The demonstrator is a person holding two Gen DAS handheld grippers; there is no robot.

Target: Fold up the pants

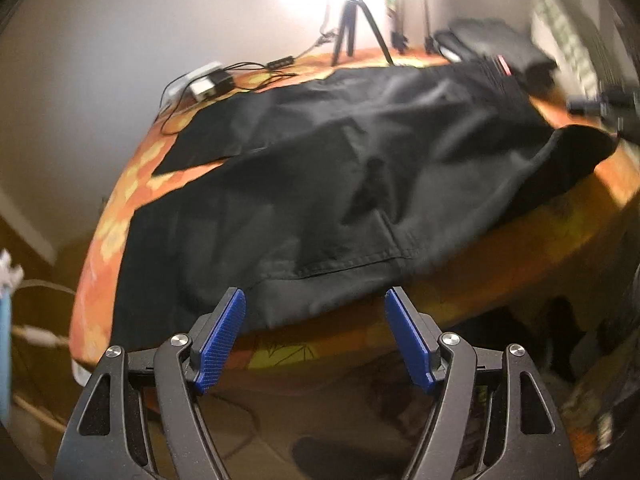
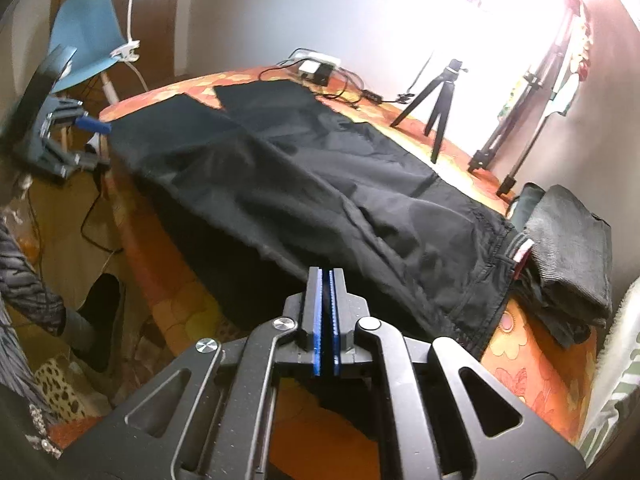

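Black pants (image 2: 320,184) lie flat on your orange floral table (image 2: 528,364), near edge draped over table side. Long axis runs along table: waistband toward folded grey garment (image 2: 572,248), leg cuffs toward blue chair (image 2: 86,36). Your left gripper (image 1: 315,300) spread wide, holding nothing, just short of cuff hem. Your right gripper (image 2: 326,280) clenched on pants fabric at draped edge near waist.

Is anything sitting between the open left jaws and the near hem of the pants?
Nothing visible does. The left gripper is open right at the hem of the black pants, which hangs over the table edge.
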